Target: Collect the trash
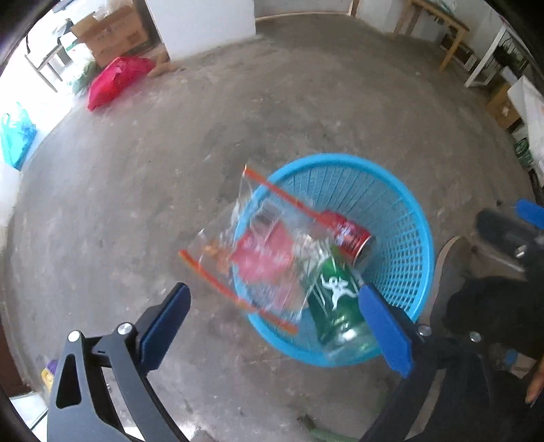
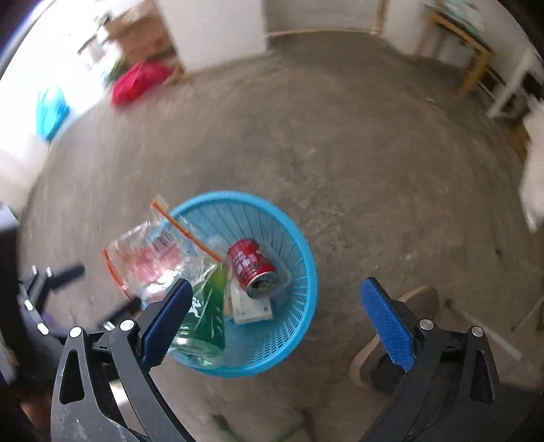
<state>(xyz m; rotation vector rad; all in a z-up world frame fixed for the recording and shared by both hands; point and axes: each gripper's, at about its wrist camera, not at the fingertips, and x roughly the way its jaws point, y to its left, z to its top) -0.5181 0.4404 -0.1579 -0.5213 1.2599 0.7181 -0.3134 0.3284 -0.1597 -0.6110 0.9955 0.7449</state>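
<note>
A blue mesh basket (image 1: 404, 238) (image 2: 292, 299) stands on the concrete floor. In it lie a red can (image 1: 350, 236) (image 2: 253, 267), a green plastic bottle (image 1: 336, 306) (image 2: 204, 316) and a flat pale carton (image 2: 250, 307). A clear zip bag with orange seal strips and red contents (image 1: 261, 251) (image 2: 153, 258) is blurred, hanging over the basket's left rim, with no gripper touching it. My left gripper (image 1: 272, 326) is open above the basket's near rim. My right gripper (image 2: 275, 323) is open over the basket; its left finger overlaps the bottle.
A red bag (image 1: 115, 80) (image 2: 137, 81) and cardboard boxes (image 1: 112, 34) lie at the far left by a white pillar (image 1: 204, 23). A teal bag (image 1: 15, 136) is at the left edge. Wooden tables (image 1: 438, 30) stand far right. The person's shoe (image 2: 391, 343) is beside the basket.
</note>
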